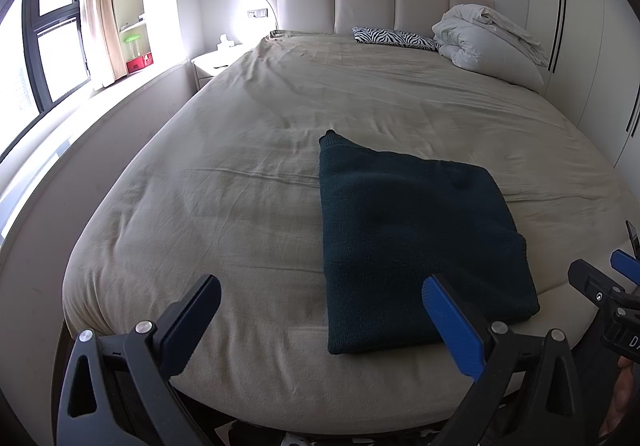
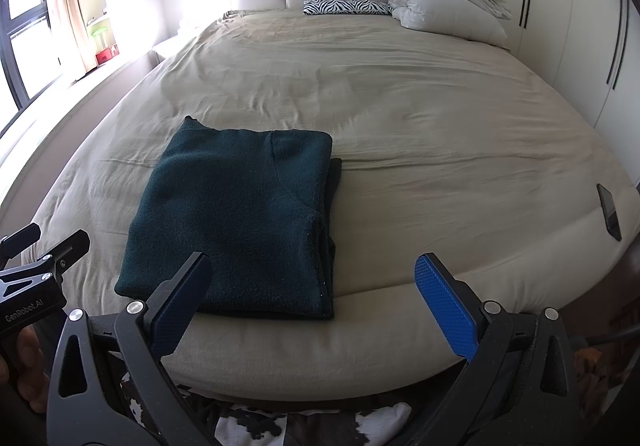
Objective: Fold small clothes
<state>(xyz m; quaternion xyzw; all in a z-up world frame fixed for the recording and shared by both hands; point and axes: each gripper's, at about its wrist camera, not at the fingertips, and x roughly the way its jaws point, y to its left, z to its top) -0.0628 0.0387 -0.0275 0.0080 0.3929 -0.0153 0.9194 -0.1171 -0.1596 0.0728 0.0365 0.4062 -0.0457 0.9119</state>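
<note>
Left wrist view: a bedroom seen over a wide bed, both claws hovering at its foot.
Bed (image 1: 248, 150): beige cover, lightly creased, served as the folding surface; padded headboard behind.
Duvet (image 1: 486, 38): white, bundled against the headboard at the far right, well clear of the work area.
Pillow (image 1: 394, 37): zebra print, just beside the duvet.
Sweater (image 1: 416, 246): dark green knit, lay folded into a compact rectangle near the foot of the bed, one cuff poking out at the far corner; the fold looked finished or nearly so.
Phone (image 2: 610, 212): dark, flat near the right edge of the bed, well apart from the sweater.
Left claw (image 1: 320, 330): jaws spread wide, gripping nothing, just short of the sweater's near edge.
Right claw (image 2: 320, 306): jaws likewise wide and unloaded, near hem between them, probably released after folding.
</note>
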